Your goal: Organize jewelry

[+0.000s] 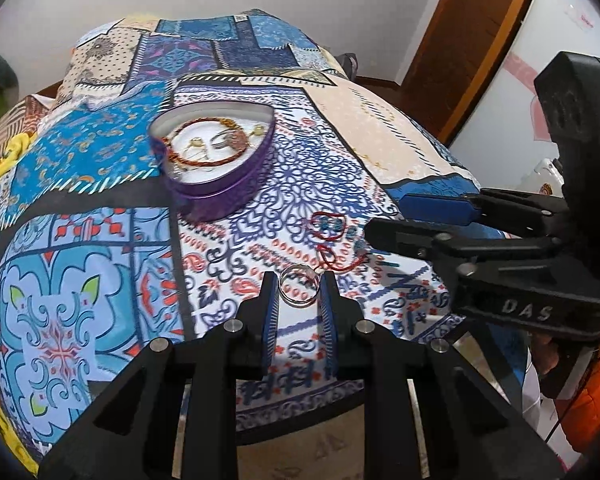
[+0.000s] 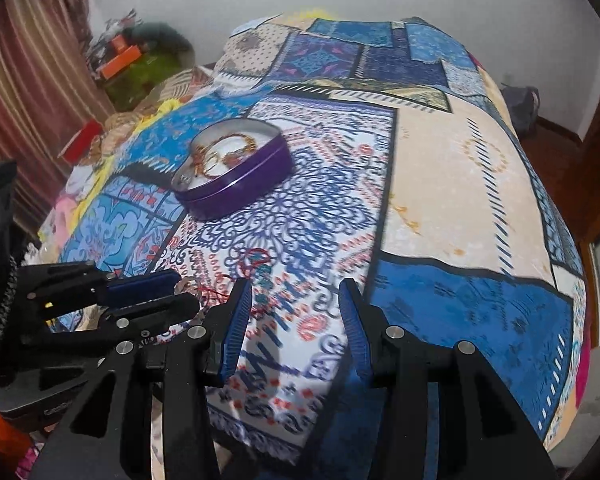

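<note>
A silver bangle sits between the fingertips of my left gripper, which is shut on it just above the patterned cloth. It shows faintly in the right wrist view by the left gripper. A purple heart-shaped tin holds several bracelets and earrings; it also shows in the right wrist view. Red thread bracelets lie on the cloth beyond the bangle. My right gripper is open and empty, to the right of the left one.
The patchwork cloth covers a table whose front edge is close below my grippers. A wooden door stands at the back right. Clutter and a striped curtain are at the left.
</note>
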`<state>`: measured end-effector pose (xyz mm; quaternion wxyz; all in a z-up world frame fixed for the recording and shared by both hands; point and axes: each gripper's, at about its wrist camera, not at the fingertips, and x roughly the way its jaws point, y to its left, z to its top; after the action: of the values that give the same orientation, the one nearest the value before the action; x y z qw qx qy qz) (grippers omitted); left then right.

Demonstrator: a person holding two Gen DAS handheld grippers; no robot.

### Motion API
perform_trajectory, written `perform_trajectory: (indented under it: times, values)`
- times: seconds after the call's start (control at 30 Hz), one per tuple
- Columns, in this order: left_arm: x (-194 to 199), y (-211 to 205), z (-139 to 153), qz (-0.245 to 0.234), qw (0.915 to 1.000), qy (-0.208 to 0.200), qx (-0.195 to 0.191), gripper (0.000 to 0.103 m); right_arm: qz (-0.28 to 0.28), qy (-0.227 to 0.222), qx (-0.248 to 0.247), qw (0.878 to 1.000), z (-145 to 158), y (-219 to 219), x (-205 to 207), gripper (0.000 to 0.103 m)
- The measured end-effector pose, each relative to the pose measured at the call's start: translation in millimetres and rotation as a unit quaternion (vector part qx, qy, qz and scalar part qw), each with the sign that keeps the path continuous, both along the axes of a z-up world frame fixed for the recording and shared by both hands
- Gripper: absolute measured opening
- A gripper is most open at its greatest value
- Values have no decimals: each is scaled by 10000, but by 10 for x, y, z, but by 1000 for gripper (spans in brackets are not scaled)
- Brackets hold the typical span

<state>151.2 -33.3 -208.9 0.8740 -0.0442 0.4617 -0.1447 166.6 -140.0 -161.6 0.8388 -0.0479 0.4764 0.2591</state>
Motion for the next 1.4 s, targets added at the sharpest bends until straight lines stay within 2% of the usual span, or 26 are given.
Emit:
perform_trajectory:
  times: [0.17,0.23,0.37,0.43,0.47,0.73,1.4]
  values:
    - [-43,88,-3,117,9999,-51,-25,20,303,18,-272,9992,-80,190,1,41]
    - [-47,119,11,152,9998,-77,-35,20,378,-67,-458,9982,-113,238,-10,31]
    - [-58,183,49,232,9996,-128,-48,20,569,-180,-456,9972,-142,268,-28,27]
    - [-74,204,77,266,9995,-170,-56,20,621,-199,-458,9968,-148,273,-33,10]
    - [-83,209,90,282,9994,-192,-52,20,641,-197,-465,9967,-148,281,-40,8]
    - [-153,271,273,387,9983,-430,-55,20,473,-303,-413,9976,-36,252,-62,7]
    - [-31,443,702,557,9931,-1031,3,20,274,-1249,79,9918,722,249,-47,7]
